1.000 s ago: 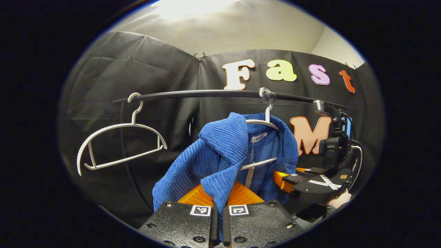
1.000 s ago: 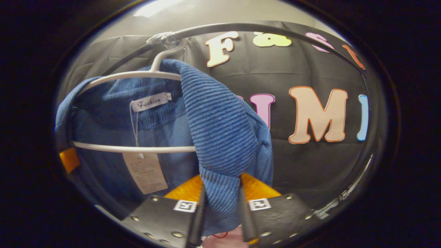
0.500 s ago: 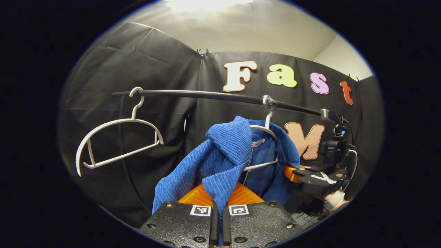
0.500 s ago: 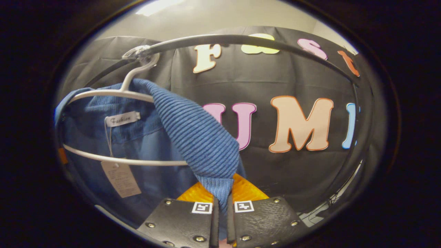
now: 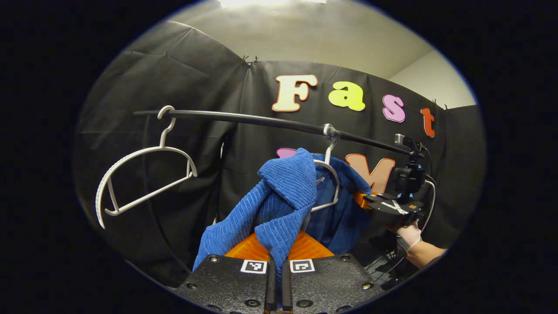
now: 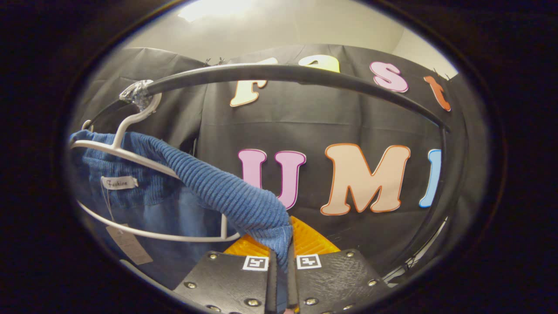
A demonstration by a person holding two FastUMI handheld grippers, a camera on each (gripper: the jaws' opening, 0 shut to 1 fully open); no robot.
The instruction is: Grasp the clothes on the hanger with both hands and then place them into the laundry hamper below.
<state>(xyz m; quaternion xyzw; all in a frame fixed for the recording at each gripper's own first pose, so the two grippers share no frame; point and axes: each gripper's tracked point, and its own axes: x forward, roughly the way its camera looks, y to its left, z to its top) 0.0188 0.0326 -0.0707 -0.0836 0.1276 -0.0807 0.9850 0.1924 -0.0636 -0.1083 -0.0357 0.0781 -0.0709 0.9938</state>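
A blue ribbed garment (image 5: 283,196) hangs on a white hanger (image 5: 333,183) from the black rail (image 5: 244,118). My left gripper (image 5: 276,279) is shut on a fold of its near shoulder. In the right gripper view the blue garment (image 6: 218,192) stretches from the white hanger (image 6: 130,152) down to my right gripper (image 6: 282,279), which is shut on its other shoulder. The right gripper (image 5: 383,205), held by a hand (image 5: 409,237), also shows in the left gripper view, to the right of the garment. A paper tag (image 6: 126,244) dangles inside the collar.
A second white hanger (image 5: 144,179), bare, hangs near the left end of the rail. The black rail (image 6: 279,74) arcs overhead in the right gripper view, with a taped spot (image 6: 135,93) where the hanger hooks on. Black cloth walls stand behind.
The right gripper closed on the garment's shoulder and pulled away to the right, stretching the fabric off the hanger's end. The left gripper kept its hold and drew back slightly.
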